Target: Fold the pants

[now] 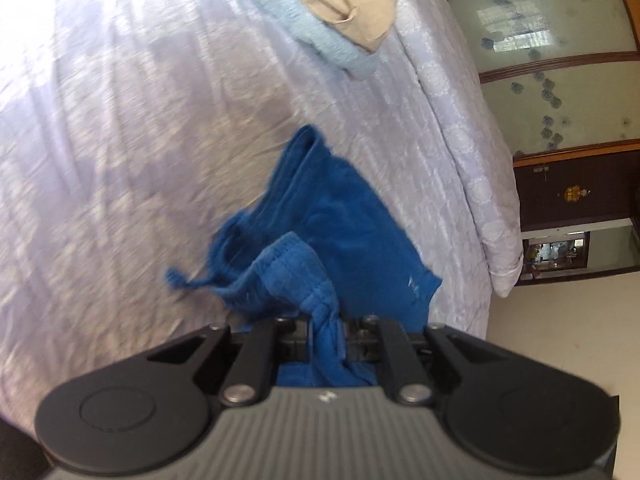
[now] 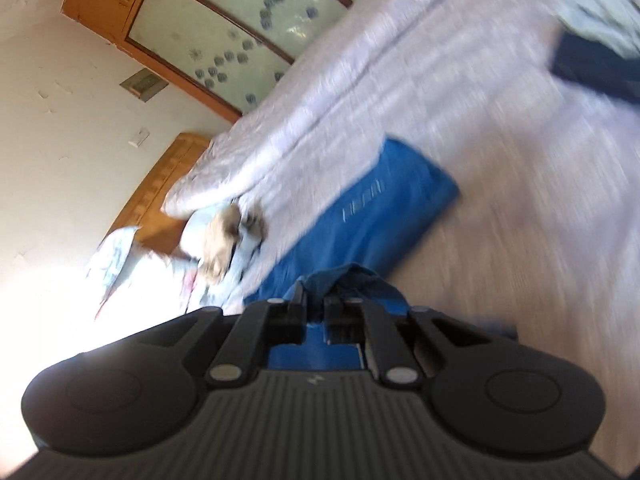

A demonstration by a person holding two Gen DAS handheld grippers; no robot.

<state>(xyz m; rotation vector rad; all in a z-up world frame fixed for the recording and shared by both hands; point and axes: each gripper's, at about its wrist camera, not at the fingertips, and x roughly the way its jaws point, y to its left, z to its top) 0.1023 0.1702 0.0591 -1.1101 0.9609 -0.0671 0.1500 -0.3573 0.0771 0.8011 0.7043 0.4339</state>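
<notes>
Left gripper (image 1: 325,334) is clamped on a bunched edge of the blue pants (image 1: 332,220), the cloth squeezed between its jaws. Right gripper (image 2: 316,312) is pinched on another blue fold. From both, the pants trail out over the pale quilt (image 1: 120,120). Farther off lie a light-blue towel (image 1: 320,36) and beige cloth (image 1: 352,4), then the wardrobe (image 1: 560,60).

text: none legible | blue pants (image 2: 360,216): pale print, blurred, unreadable
</notes>
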